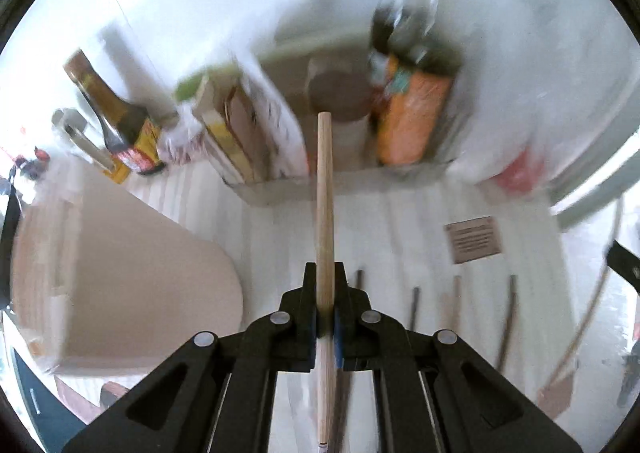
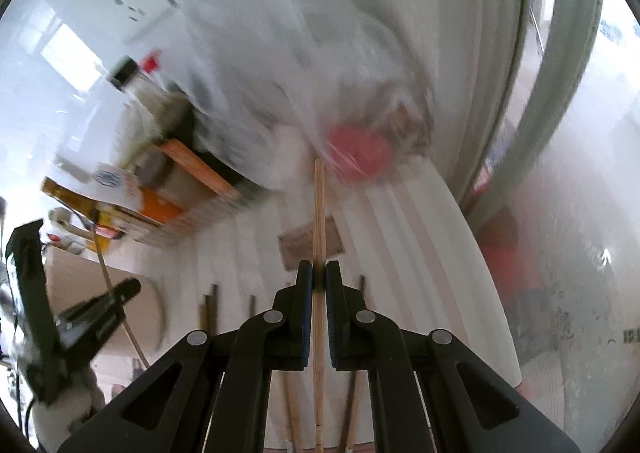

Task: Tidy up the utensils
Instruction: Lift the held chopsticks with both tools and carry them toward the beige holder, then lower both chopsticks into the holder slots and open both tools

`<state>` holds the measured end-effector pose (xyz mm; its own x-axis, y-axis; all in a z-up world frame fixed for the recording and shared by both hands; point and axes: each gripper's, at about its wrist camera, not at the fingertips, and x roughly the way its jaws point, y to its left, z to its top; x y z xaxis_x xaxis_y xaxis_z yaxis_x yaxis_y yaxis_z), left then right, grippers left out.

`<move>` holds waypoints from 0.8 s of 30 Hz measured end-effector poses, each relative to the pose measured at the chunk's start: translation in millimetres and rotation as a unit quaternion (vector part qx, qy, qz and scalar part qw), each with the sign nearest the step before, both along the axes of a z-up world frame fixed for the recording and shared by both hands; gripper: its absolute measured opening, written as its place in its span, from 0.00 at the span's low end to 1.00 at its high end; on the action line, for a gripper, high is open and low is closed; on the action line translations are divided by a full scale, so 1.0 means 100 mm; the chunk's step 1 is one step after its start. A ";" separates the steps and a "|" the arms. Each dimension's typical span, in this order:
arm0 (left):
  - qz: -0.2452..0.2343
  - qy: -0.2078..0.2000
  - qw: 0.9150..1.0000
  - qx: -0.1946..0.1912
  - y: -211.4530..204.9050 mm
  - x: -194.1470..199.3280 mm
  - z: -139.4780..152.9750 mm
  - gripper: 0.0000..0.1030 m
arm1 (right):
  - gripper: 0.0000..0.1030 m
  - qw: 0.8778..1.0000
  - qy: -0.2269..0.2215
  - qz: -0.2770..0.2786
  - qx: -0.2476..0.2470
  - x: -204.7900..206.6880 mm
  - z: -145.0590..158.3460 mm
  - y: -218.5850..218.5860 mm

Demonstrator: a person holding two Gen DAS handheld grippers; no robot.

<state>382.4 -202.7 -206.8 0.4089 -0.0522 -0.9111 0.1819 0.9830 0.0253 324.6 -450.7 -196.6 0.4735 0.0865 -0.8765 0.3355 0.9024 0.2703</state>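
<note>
Left claw (image 1: 325,293) clamps a pale chopstick (image 1: 325,189); right claw (image 2: 319,285) clamps a thinner chopstick (image 2: 319,213). Either could pivot and slip above the bench (image 1: 400,221).

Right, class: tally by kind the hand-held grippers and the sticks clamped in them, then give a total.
Hand-held grippers: 2, the left hand-held gripper and the right hand-held gripper
Pale wooden chopstick: 1, clamped in the left
Bamboo chopstick: 1, clamped in the right
Total: 4

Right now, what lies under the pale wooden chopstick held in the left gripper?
Under the pale wooden chopstick: white ribbed table, dark chopsticks to its right. The left gripper covers the rest.
</note>
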 end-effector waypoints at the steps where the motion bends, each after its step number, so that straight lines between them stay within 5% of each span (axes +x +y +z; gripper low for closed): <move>1: -0.005 -0.010 1.000 -0.010 0.02 -0.06 0.13 0.03 | 0.06 1.000 -0.014 0.002 0.002 0.00 0.12 0.04; 8: 0.001 -0.100 0.994 -0.051 0.32 -0.25 1.12 0.03 | 0.06 0.995 -0.095 0.043 0.001 0.20 0.86 0.45; 13: 0.048 -0.166 0.984 -0.053 0.92 -0.18 1.74 0.03 | 0.06 0.984 -0.153 0.092 0.006 0.49 1.35 1.00; 19: 0.125 -0.197 0.972 -0.031 1.72 -0.02 1.92 0.03 | 0.06 0.965 -0.207 0.160 0.012 0.88 1.72 1.92; 24: 0.174 -0.177 0.967 -0.051 2.16 0.12 1.77 0.03 | 0.06 0.951 -0.231 0.204 0.019 1.14 1.88 2.59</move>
